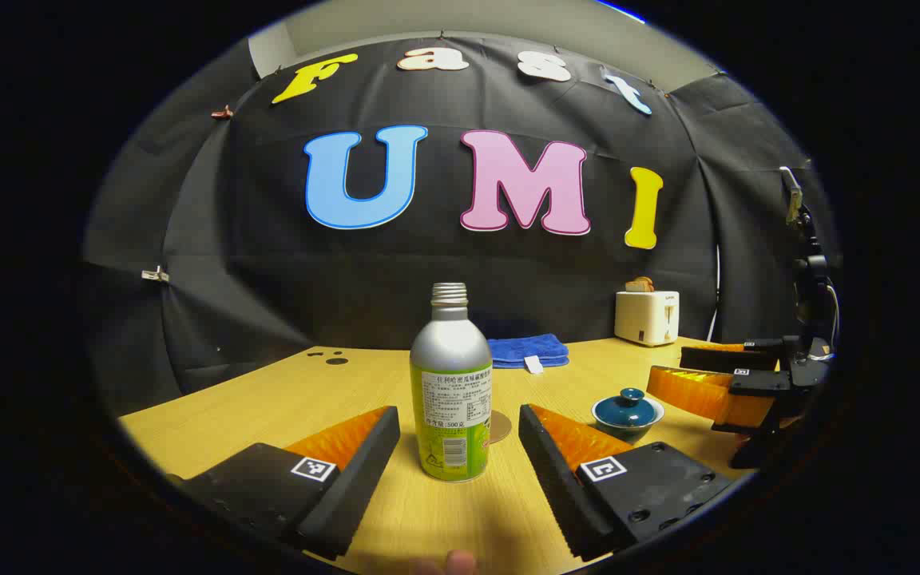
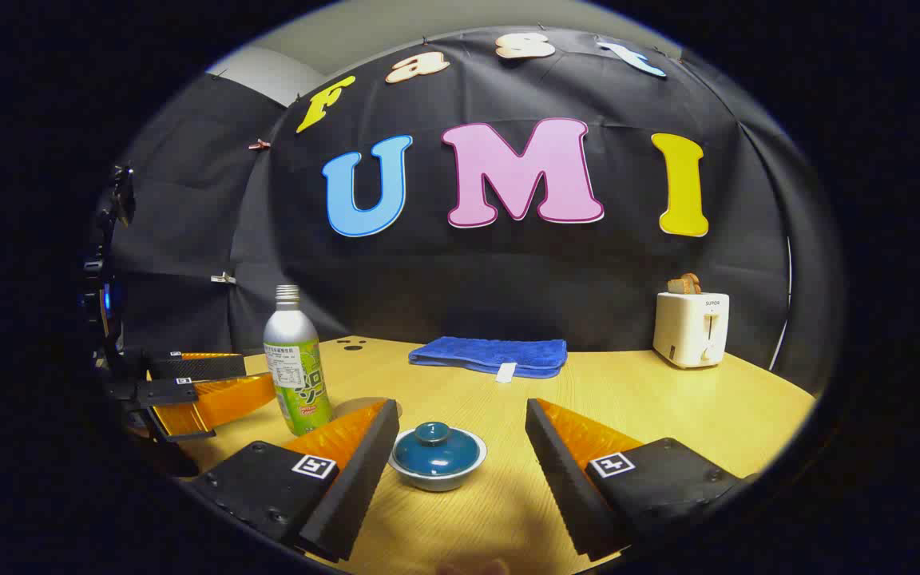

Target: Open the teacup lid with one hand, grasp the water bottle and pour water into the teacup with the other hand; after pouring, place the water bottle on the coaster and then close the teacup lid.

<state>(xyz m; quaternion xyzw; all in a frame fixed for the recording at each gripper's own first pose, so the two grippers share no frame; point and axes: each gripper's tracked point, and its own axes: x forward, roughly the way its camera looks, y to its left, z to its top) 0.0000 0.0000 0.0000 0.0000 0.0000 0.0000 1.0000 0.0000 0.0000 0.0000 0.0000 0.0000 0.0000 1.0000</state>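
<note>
cup: lidded teacup sits low centre in the right gripper view, lid on, between the spread fingers but untouched
bottle: bottle upright, cap off, dead centre in the left gripper view, standing between that gripper's fingers with a gap on both sides
coaster: coaster just behind the bottle at 2 o'clock, mostly hidden
left gripper: left gripper wide, holding nothing, lined up on the bottle
right gripper: right gripper wide, empty, lined up on the cup
risk 1: bottle is tall, narrow and open; a one-sided nudge as the jaws close could tip it and spill, judged from the height
risk 2: lid knob is small and rounded; the fingers may slip off or drag the whole cup
risk 3: cup and bottle stand near each other, so the grippers could clash while pouring
edges: table near edge is close under both grippers; the cup is nearer to it than to the back
room: open wood at 3 o'clock of the cup; towel at 12 and toaster at 2, both well apart
</note>
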